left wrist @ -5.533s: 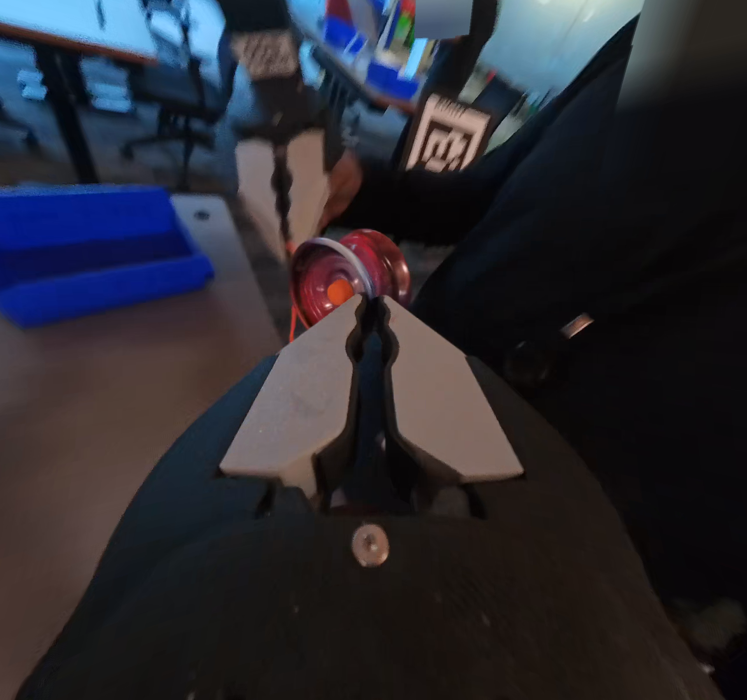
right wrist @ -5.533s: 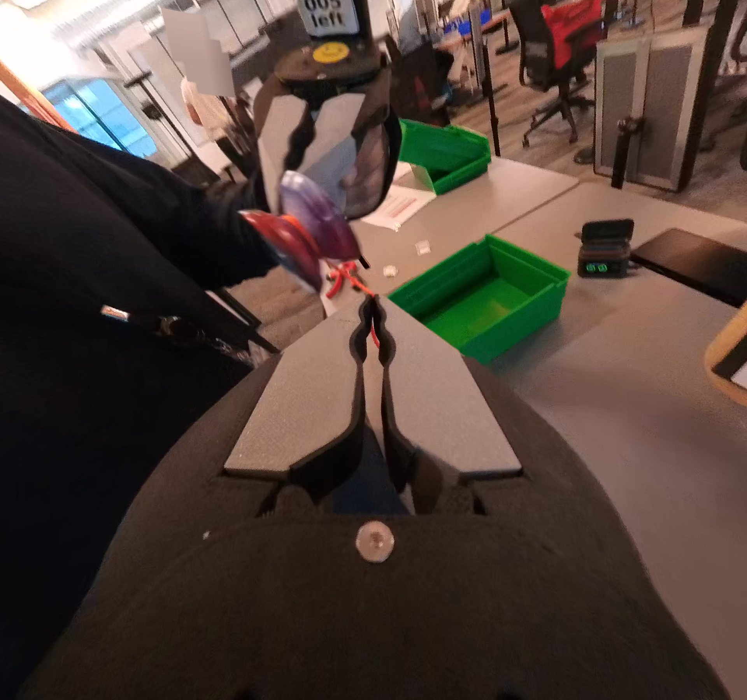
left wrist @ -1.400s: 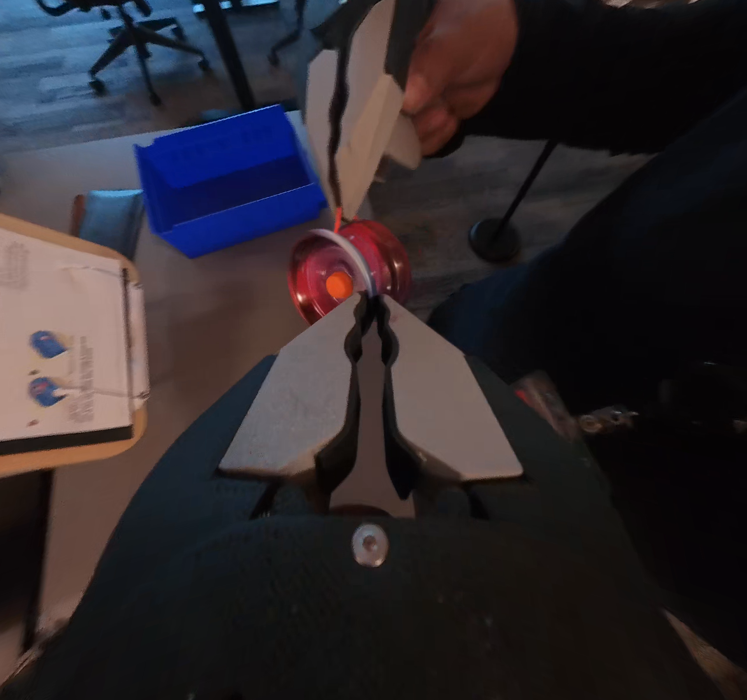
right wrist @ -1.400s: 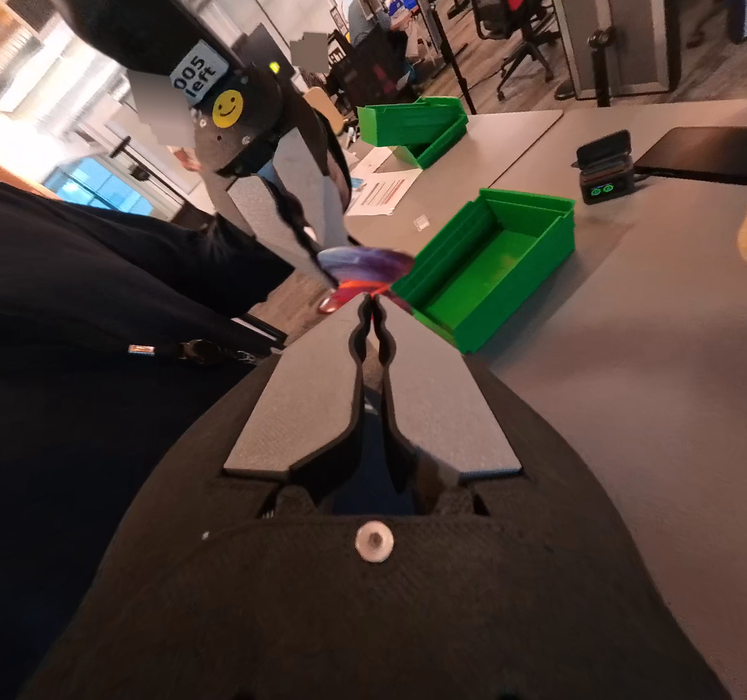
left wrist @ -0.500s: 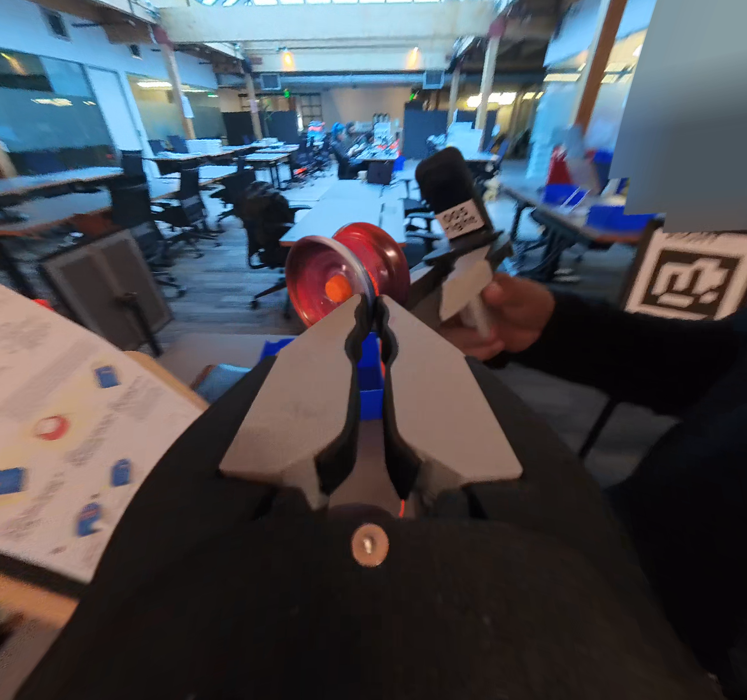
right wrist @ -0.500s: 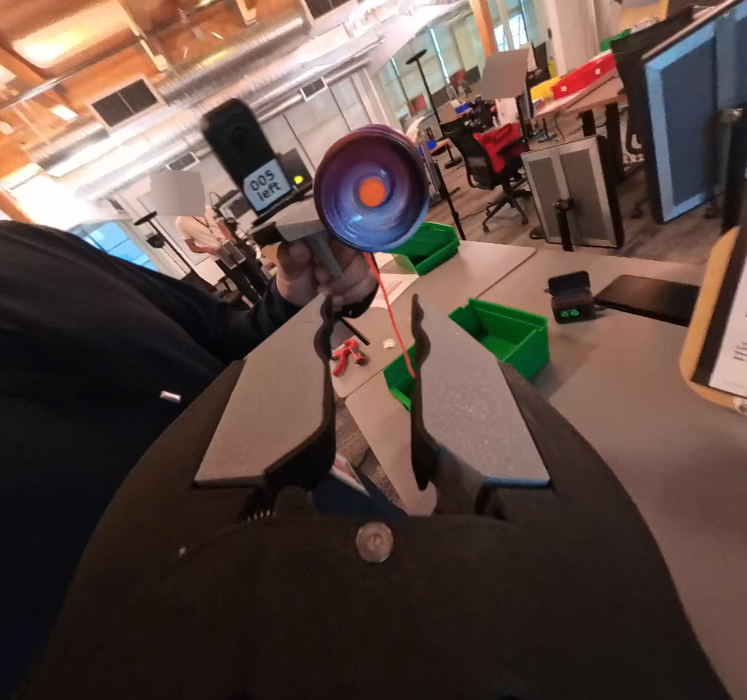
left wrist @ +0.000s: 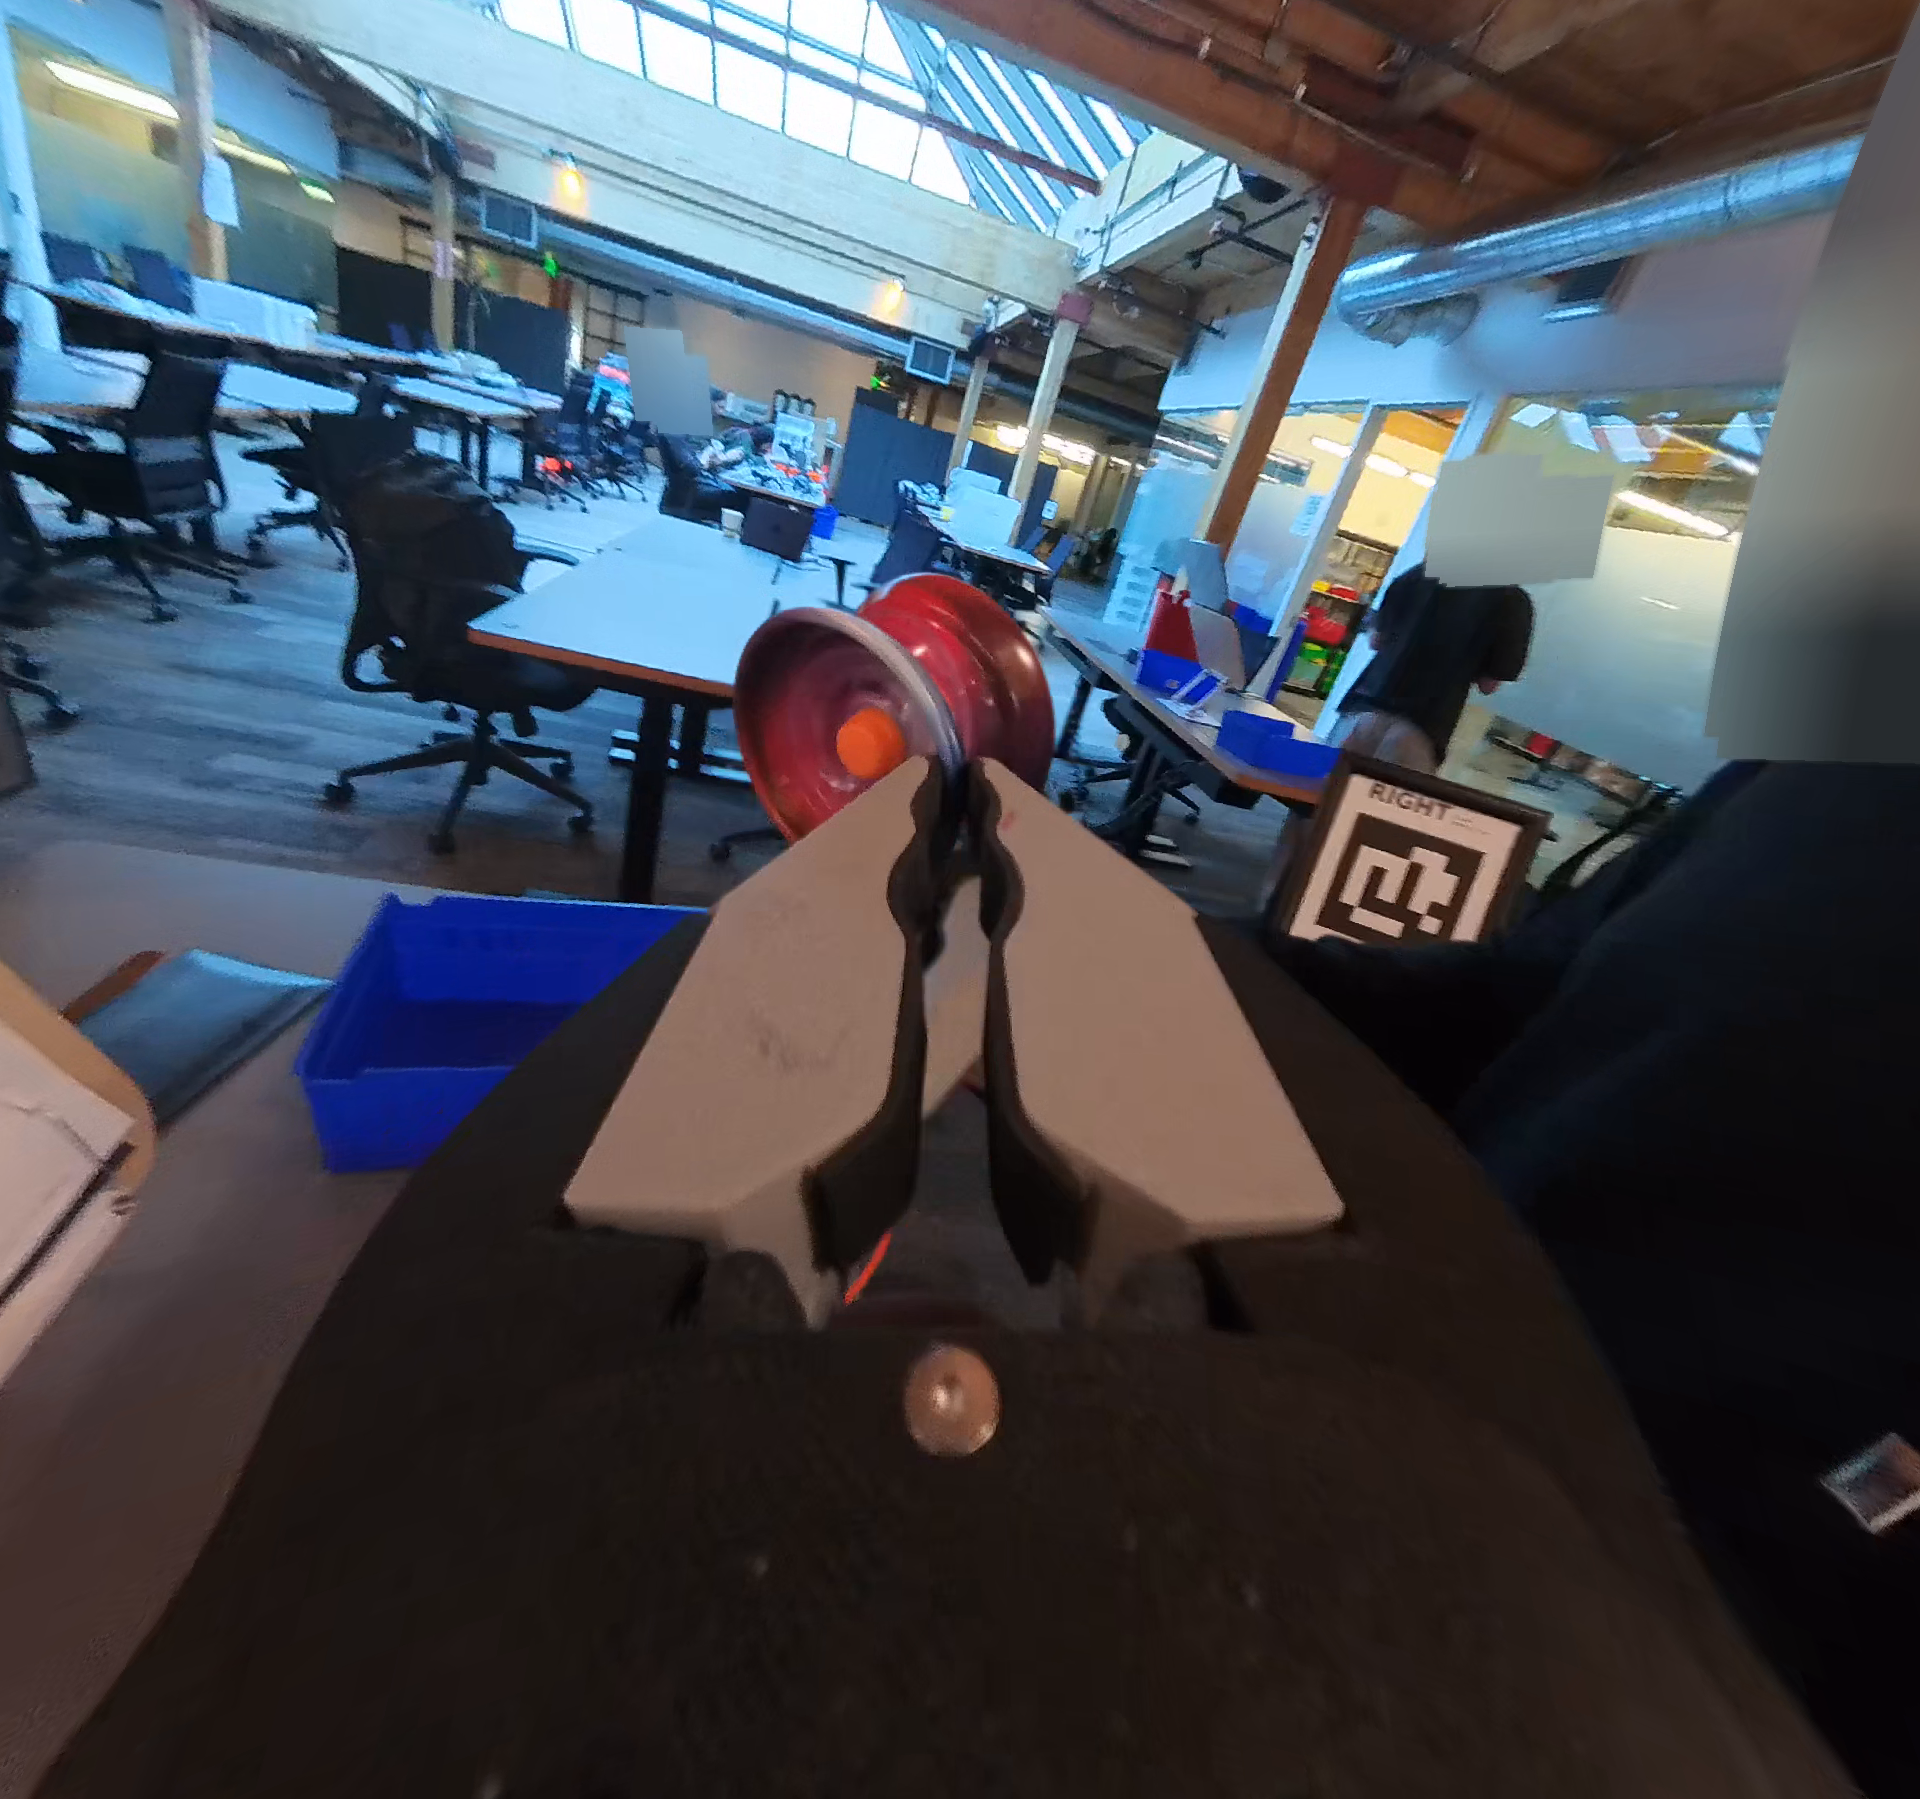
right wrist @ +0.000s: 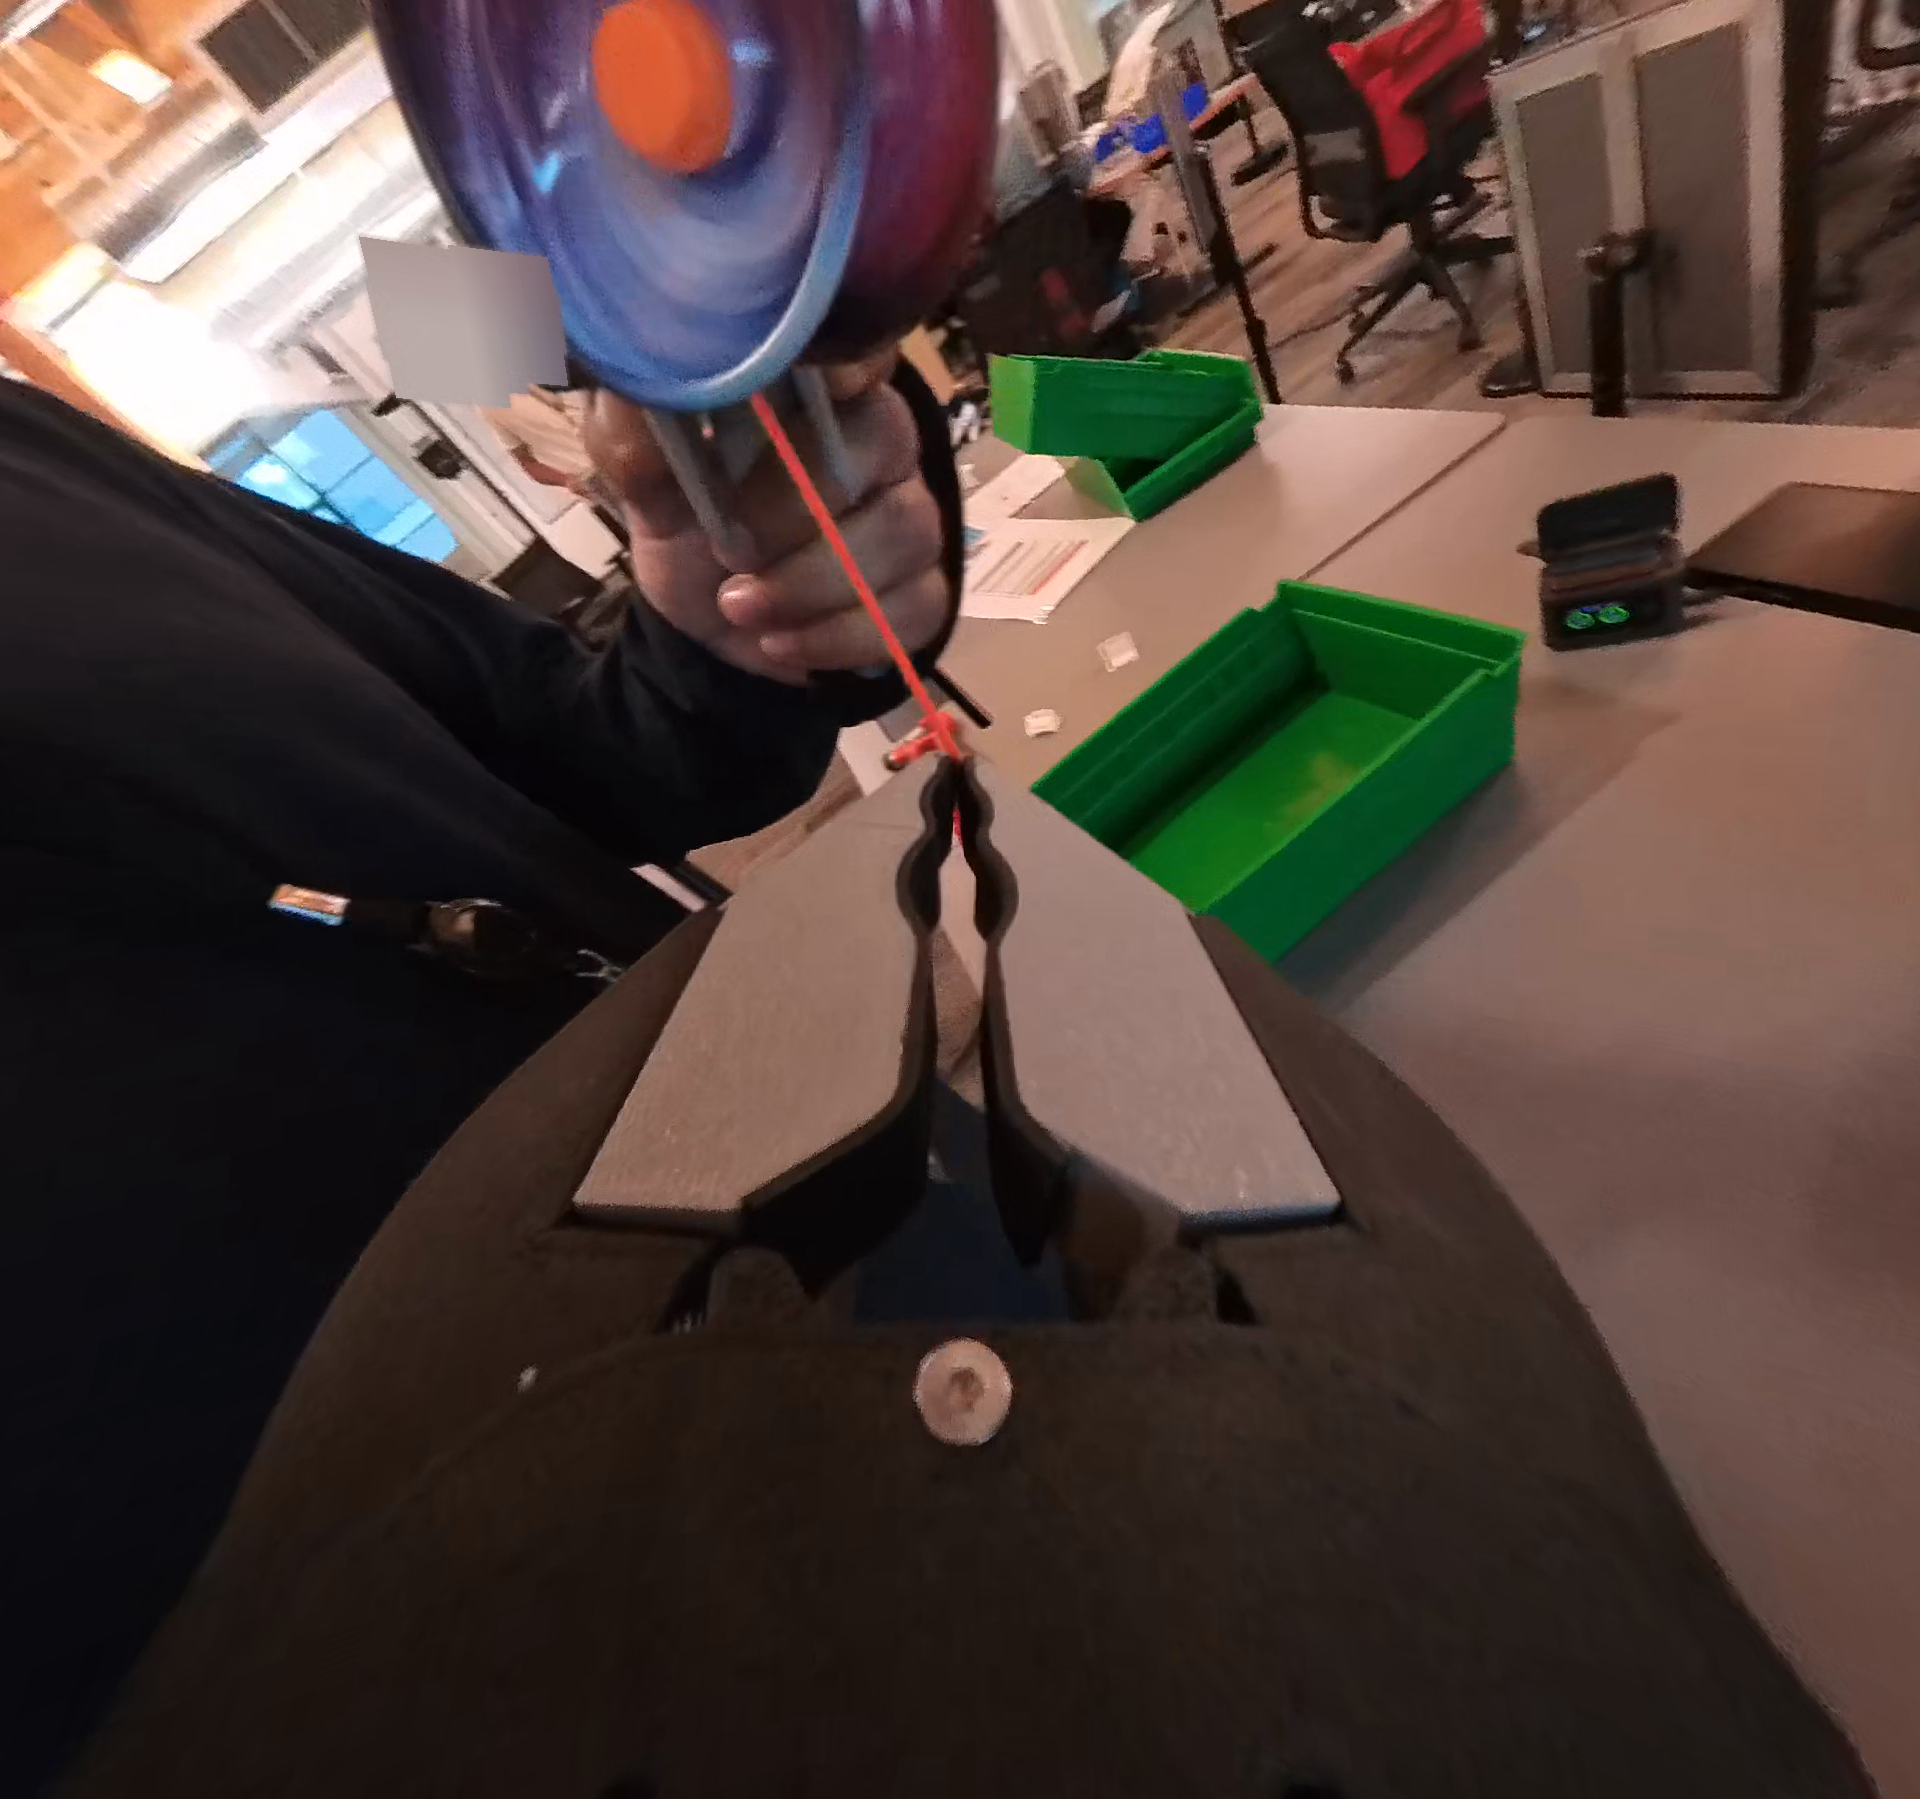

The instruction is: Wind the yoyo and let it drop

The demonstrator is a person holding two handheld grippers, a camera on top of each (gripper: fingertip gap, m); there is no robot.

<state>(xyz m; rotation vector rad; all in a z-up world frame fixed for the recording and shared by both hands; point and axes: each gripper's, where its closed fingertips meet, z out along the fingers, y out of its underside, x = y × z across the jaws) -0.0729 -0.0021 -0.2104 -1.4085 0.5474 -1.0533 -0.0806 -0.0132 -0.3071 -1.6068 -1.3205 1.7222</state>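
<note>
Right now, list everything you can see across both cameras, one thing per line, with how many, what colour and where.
yoyo: one, red with orange hub, held up at the left gripper's tips
string: one, red-orange, from yoyo to right gripper's tips
green bins: two, on the grey table, right wrist view
blue bin: one, on the table, left wrist view
black case: one, far right on the table
papers: white, beside the far green bin
left gripper: closed on the yoyo's rim
right gripper: closed on the string
hand: one, holding the left gripper
</note>
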